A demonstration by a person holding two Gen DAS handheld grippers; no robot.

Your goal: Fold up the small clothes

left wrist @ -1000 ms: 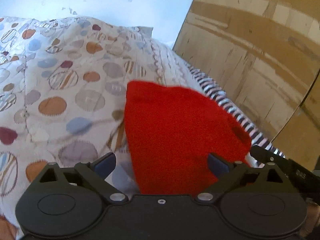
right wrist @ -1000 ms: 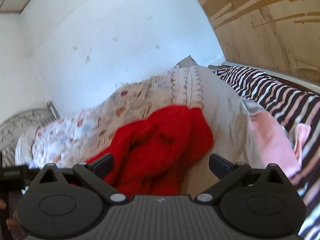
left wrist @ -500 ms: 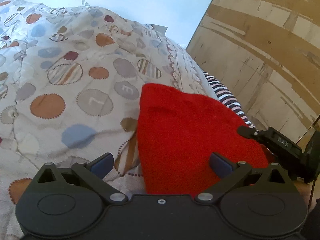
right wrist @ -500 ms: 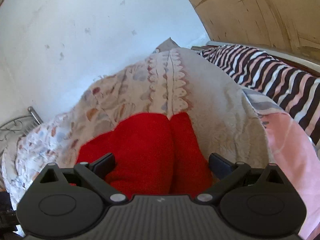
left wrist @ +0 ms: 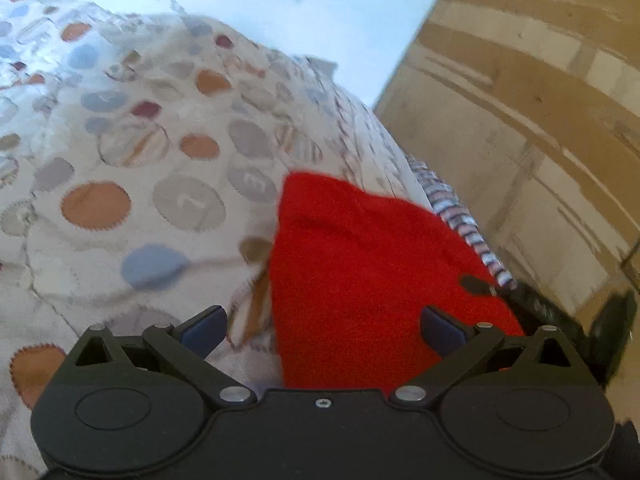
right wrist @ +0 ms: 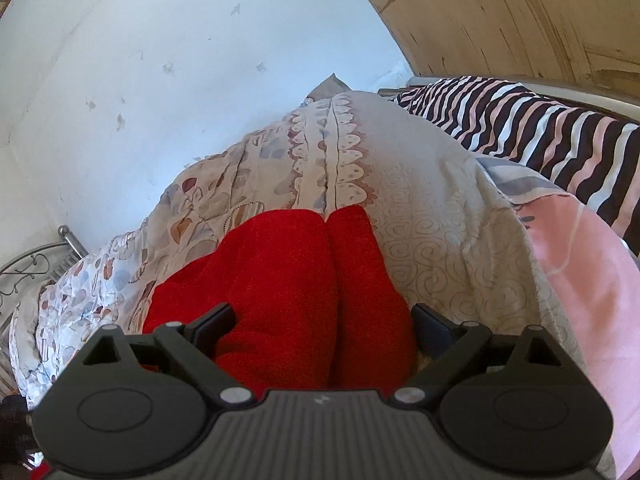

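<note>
**Red garment on quilted bed, both grippers wide over it**

Bed w/ a cream quilt (left wrist: 132, 168) printed in orange, grey and blue dots fills most of both views; pale wall (right wrist: 172, 40) behind, worn wood panel (left wrist: 520, 128) along the right. A striped blanket (right wrist: 540, 128) and a pink cloth (right wrist: 580, 272) lie on the bed's right side, metal bed frame (right wrist: 36, 260) at far left of the right wrist view.

The red garment (left wrist: 360, 272) lies on the quilt, bunched in two rounded lobes w/ a crease between them. Open quilt to its left and beyond it; its right edge runs close to the striped blanket.

Left gripper (left wrist: 320, 324) stands wide, pads apart, garment's left edge between them, nothing pinched. Right gripper (right wrist: 322, 326) also wide, straddling the garment's near end; its jaws have just been closing a little, cloth between them, pads not clearly pressing.

Vs. a sec ago: both views sit lower and closer; the garment, loose and lifted then, now lies flatter on the quilt.
</note>
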